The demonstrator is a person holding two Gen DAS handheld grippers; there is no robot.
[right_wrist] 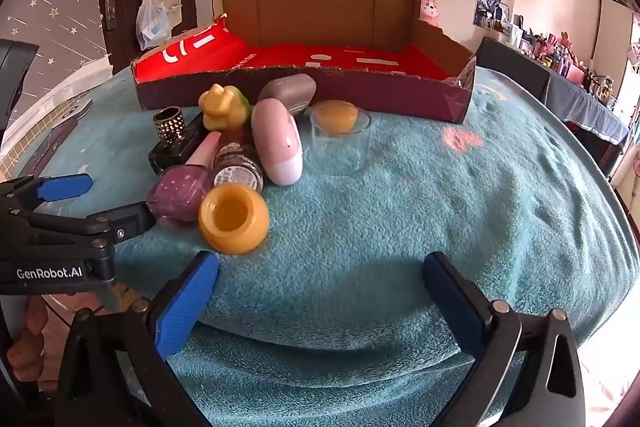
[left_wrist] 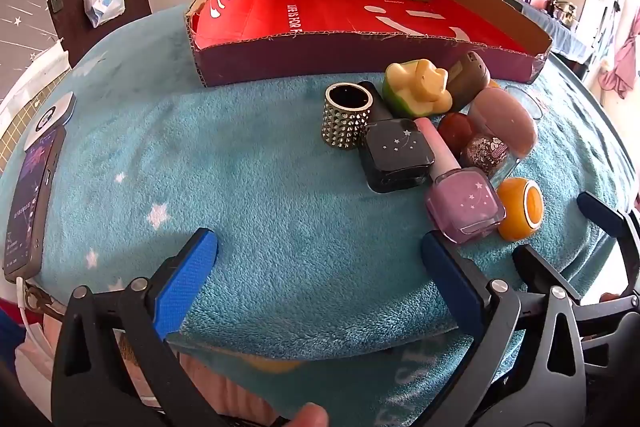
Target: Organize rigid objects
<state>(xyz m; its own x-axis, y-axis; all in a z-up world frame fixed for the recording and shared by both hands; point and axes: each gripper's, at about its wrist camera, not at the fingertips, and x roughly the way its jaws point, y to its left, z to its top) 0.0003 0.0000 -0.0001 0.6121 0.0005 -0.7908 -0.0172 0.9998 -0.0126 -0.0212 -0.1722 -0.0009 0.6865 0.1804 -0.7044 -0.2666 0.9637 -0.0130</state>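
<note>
1. Left tongs [left_wrist: 320, 259] are hanging spread wide, gripping nothing.
2. Right tongs [right_wrist: 320, 279] are likewise gaping, empty.
3. Small objects are sitting clustered before the box [left_wrist: 360, 59]: studded ring [left_wrist: 346, 115], black bottle [left_wrist: 394, 155], pink bottle [left_wrist: 464, 203], orange jar [right_wrist: 234, 219].
</note>
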